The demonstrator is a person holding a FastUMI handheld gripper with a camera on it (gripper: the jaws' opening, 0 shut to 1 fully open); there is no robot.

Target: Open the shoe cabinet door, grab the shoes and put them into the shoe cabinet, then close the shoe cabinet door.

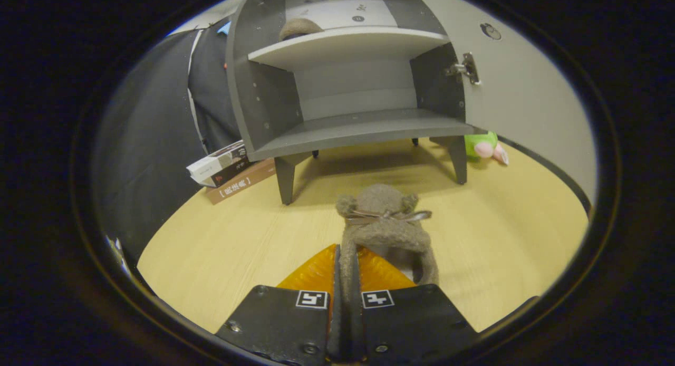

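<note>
A fuzzy brown shoe (384, 218) with a thin bow at its front sticks out ahead of my gripper (348, 260), which is shut on the shoe's rim, both fingers pressing on it. Beyond the shoe stands the grey shoe cabinet (348, 128) on short legs, its door (522, 97) swung wide open to the right. The lower compartment is bare. On the upper shelf (348, 41) a second brown shoe (299, 28) rests at the left. The held shoe hangs over the pale wooden floor (232, 239), short of the cabinet's front edge.
Stacked books (227, 171) lie on the floor by the cabinet's left leg, against the black cloth wall. A green and pink plush toy (485, 146) sits behind the cabinet's right leg, near the open door.
</note>
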